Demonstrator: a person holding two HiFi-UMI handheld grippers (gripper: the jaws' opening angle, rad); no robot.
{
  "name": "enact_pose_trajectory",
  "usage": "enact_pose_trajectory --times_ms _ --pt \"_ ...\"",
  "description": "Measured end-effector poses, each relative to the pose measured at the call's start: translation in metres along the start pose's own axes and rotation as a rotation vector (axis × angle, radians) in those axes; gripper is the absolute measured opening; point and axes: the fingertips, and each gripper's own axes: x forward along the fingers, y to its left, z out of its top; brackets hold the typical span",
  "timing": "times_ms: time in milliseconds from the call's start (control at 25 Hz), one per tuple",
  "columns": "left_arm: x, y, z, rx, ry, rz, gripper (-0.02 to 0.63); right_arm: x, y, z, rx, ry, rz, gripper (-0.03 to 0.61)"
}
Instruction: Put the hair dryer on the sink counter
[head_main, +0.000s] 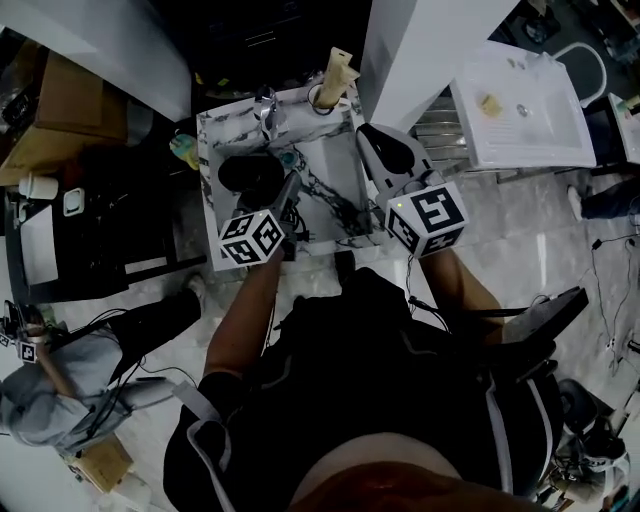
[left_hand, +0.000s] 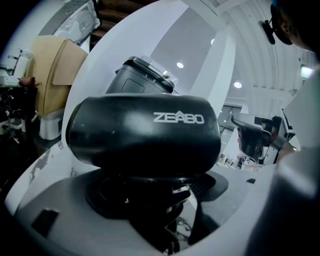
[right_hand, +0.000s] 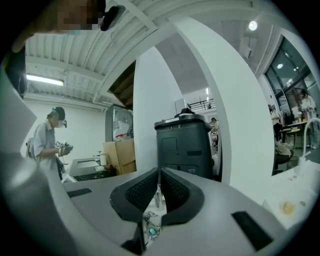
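While the left gripper (left_hand: 152, 202) has its fingers clamped on the black plastic hair dryer (left_hand: 142, 132) over the white marbled sink counter (head_main: 335, 165), set-down appears outstanding; the right gripper (right_hand: 159, 187) has its fingers pressed together, empty.

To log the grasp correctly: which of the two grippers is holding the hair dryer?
The left gripper: its jaws clamp the black hair dryer. The right gripper has its jaws together, empty.

Hair dryer (head_main: 250, 172) at left of sink counter (head_main: 335, 165), faucet (head_main: 267, 107) behind, right gripper (head_main: 370, 133) alongside.
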Motion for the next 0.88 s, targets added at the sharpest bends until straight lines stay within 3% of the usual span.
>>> enact_pose_trajectory --times_ms 320,600,880 --pt "0.028 0.027 -0.019 -0.028 0.045 0.064 0.351 0.024 -0.004 -0.004 -0.015 0.017 0.072 0.029" --pt "0.043 0.057 -0.055 -0.189 0.089 0.151 0.351 0.037 -0.018 -0.014 -0.007 0.065 0.087 0.029" --pt "0.064 0.088 -0.090 -0.204 0.166 0.225 0.351 0.052 -0.034 -0.029 -0.006 0.100 0.094 0.029"
